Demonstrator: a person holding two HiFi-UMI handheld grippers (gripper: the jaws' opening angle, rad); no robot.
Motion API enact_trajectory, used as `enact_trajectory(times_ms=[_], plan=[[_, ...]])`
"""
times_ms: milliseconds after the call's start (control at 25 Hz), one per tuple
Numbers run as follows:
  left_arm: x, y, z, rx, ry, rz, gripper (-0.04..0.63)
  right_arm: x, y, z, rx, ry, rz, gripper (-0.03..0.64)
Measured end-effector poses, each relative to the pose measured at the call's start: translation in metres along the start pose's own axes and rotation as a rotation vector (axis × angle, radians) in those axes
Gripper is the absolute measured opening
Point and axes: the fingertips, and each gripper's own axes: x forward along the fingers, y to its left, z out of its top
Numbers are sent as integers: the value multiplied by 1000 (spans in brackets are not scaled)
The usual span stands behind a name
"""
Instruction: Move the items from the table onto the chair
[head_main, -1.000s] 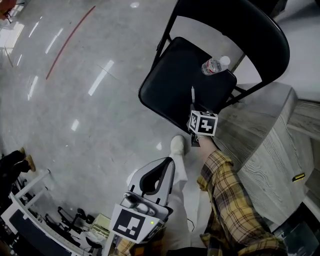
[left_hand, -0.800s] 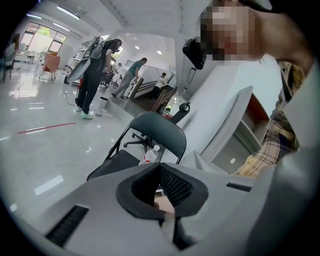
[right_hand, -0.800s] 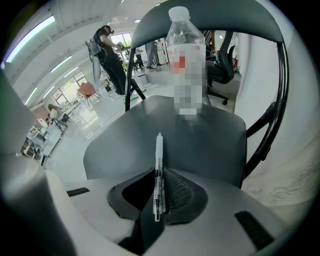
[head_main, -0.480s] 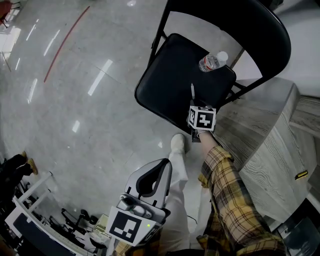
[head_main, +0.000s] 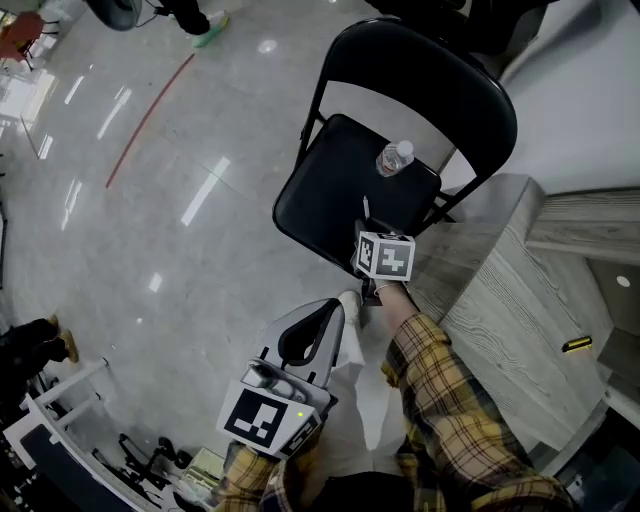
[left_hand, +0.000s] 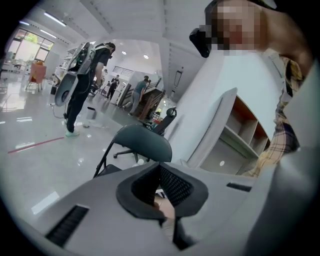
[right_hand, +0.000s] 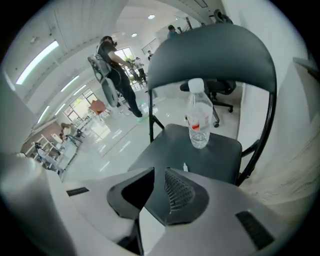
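Note:
A black folding chair (head_main: 335, 180) stands on the floor beside the table. A clear water bottle (head_main: 395, 158) with a white cap stands upright at the seat's back right, also in the right gripper view (right_hand: 199, 122). A thin white pen-like item (head_main: 366, 207) lies on the seat just beyond my right gripper (head_main: 370, 232); its tip (right_hand: 185, 166) shows over the right jaw. That gripper's jaws are opening, with only the dark seat seen in the narrow gap (right_hand: 155, 180). My left gripper (head_main: 338, 322) hangs low near the person's legs, jaw tips together and empty.
A grey wood-grain table (head_main: 500, 310) fills the right side, with a small yellow-and-black item (head_main: 576, 344) on it. The shiny floor has a red line (head_main: 150, 110). A person's feet (head_main: 200, 20) show far off. A white shelf unit (left_hand: 240, 135) stands behind.
The head view has swung, so the chair now sits lower and further left in the frame. The right gripper stays at the seat's front right corner by the pen. The left gripper barely moved.

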Motion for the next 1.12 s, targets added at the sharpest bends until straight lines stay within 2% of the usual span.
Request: enact_trajectory(times_ms=[200, 400, 520, 600, 720, 840, 960, 1120], plan=[[-17, -49, 51, 72, -72, -28, 3, -108, 40, 45, 27, -133, 119, 74], [-33, -106, 91, 142, -129, -73, 3, -245, 70, 85, 45, -326, 259, 74], [-33, -149, 105, 192, -130, -141, 3, -327, 70, 95, 52, -431, 312, 74], [-29, -183, 112, 222, -131, -210, 3, -382, 62, 100, 43, -510, 314, 73], [-19, -242, 110, 265, -111, -321, 3, -461, 35, 94, 8, -620, 275, 73], [-6, -308, 93, 304, -84, -413, 3, -529, -12, 72, -23, -697, 212, 72], [11, -378, 66, 333, -49, -498, 3, -587, -76, 36, -39, -741, 96, 72], [29, -470, 20, 359, 1, -607, 3, -644, -171, -26, -45, -728, -76, 72]])
